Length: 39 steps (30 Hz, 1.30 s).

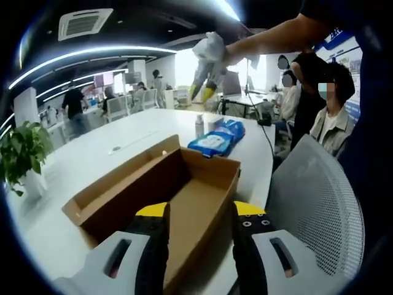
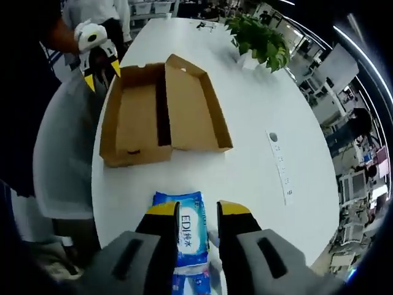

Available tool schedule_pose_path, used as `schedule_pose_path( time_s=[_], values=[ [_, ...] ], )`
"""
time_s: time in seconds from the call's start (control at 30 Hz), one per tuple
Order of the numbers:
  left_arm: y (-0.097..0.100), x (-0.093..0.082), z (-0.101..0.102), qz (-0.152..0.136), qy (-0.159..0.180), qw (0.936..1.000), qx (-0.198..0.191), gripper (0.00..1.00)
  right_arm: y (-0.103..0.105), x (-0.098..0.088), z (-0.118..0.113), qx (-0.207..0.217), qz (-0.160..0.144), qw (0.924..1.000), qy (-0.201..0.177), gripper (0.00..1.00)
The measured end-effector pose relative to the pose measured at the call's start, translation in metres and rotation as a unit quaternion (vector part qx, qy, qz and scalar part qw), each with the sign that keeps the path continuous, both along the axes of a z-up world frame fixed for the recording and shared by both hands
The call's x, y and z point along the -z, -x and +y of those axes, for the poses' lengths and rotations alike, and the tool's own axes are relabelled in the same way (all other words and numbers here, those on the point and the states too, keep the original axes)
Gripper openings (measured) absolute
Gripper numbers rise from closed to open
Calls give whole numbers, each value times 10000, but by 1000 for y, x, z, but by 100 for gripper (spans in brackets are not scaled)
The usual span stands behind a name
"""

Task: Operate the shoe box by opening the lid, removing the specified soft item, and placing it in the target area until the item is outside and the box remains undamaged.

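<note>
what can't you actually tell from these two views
- Blue plastic pack of soft tissues, right gripper view: its near end runs behind the right tongs, so whether they grip it is unclear.
- Open brown cardboard shoe box, left gripper view: the near wall is cut off by the left tongs.
- Small white bottle, left gripper view: too small to read.
- Print on the white strip, right gripper view: too small.

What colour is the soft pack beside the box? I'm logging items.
Blue with a white label; soft pack shows best in the right gripper view.
</note>
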<state>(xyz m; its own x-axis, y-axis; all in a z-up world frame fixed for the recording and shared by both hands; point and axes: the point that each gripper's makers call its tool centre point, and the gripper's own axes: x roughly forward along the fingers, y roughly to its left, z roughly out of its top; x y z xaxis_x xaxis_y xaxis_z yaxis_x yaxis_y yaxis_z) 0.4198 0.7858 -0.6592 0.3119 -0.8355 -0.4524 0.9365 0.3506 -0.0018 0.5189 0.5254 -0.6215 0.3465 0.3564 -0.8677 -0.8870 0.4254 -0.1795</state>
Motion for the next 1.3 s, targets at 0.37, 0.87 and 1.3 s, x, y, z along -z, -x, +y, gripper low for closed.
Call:
schedule_pose_path(
  time_s=[0.37,0.87,1.3],
  values=[
    [-16,4,27,8,-69,9992,-397,34,41,35,64,791,-61,9943,-712,15],
    [-38,12,60,-60,-294,9933,-1116,29,71,64,111,2108,-205,9626,-1688,7],
    [-60,25,108,267,-478,9671,-2485,24,84,80,121,2585,-567,9525,-1508,7]
  ],
)
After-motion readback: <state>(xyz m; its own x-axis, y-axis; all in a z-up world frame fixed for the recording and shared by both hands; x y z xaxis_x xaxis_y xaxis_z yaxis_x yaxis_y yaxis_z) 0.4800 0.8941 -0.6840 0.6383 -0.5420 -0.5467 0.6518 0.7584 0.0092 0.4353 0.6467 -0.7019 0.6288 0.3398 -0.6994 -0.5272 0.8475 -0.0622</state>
